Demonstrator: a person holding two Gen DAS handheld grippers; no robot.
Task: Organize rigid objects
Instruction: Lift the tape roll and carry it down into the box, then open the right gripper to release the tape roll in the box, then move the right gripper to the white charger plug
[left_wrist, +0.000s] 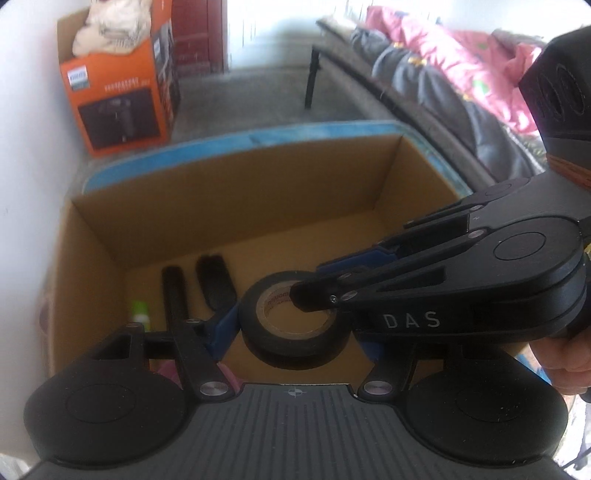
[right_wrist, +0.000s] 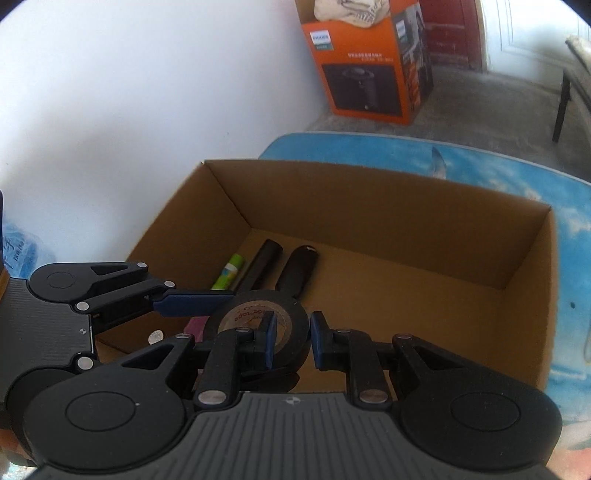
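Black roll of electrical tape with a brown card core (left_wrist: 295, 317) held above the near end of the open brown cardboard box (left_wrist: 229, 184), not yet resting on the floor of it. Right tool (right_wrist: 291, 338) pinching the roll's wall, one blue pad inside the core, the other on the outer face. Left tool (left_wrist: 291, 332) spread wide around the roll; left blue pad (left_wrist: 221, 328) just beside the rim, contact not certain; the other finger hidden behind the right tool.

Box contents, far left corner: two black bar-shaped handles (right_wrist: 280, 266) side by side, a green-and-white tube (right_wrist: 231, 275) along the left wall, something pink (right_wrist: 195, 326) nearer, mostly hidden.

Judgement on the step: placing the roll. Best lowered flat onto the bare cardboard to the right of the handles, level, then pads parted only once the roll sits. Left tool better drawn clear first, to avoid a snag. Risk: roll released tilted may land on edge and roll.
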